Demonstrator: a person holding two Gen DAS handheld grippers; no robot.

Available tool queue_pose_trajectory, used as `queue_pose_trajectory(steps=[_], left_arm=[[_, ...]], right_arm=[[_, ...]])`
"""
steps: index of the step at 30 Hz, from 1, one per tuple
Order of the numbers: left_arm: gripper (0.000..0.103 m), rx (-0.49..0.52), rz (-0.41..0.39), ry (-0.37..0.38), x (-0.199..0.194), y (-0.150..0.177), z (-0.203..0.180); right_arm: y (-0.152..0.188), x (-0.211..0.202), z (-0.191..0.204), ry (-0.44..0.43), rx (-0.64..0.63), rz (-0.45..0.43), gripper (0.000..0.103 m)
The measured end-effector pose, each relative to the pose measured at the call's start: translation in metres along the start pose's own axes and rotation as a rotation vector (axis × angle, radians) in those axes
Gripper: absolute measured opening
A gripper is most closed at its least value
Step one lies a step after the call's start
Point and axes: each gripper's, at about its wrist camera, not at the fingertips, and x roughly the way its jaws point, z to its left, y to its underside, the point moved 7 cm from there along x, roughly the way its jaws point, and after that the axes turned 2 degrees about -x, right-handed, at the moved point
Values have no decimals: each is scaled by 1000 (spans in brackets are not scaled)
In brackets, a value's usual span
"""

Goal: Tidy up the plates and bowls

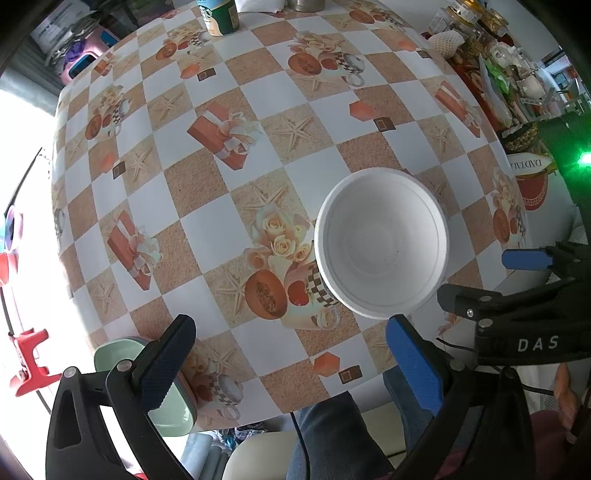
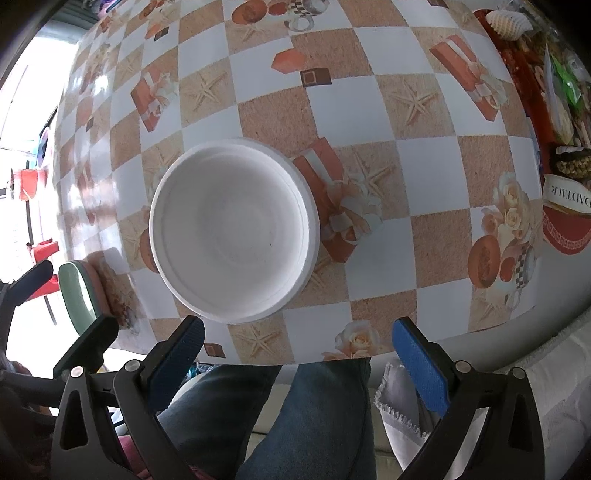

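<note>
Left wrist view: we take the white bowl as our landmark; it sits upright on the checkered tablecloth, toward the near-right part of the table; beyond it and to its left the cloth is bare for a long stretch, up to a green-label cup at the far edge; to the bowl's right, clutter of jars and packets lines that side. Near-left of the bowl, at the table's front edge, a stack of pale green plates partly overhangs the rim; the left fingertip sits in front of it, contact we can't tell. Our left gripper is spread wide, nothing between the pads; its right pad lies just below the bowl's near rim, apart from it as far as we can see. The right gripper shows at the bowl's right, jaws apart, empty.

Right wrist view: the same white bowl sits centre-left, well in from the table's front edge; open cloth to its right & beyond; the green plates lie to its left at the edge. Our right gripper is wide open, holds nothing, touches nothing; its left pad is just below the bowl's near rim; pt of the left gripper shows far left of the bowl.
</note>
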Motion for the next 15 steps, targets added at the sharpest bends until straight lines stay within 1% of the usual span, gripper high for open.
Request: queue_pose_trajectory(steps=[6,15], left_arm=[[103,0,1,1,1,-3,1],[103,59,8,2,3,3,-11]], right_arm=[[1,0,-2,2,1,-3,102],[3,0,-8,5,17,7,102]])
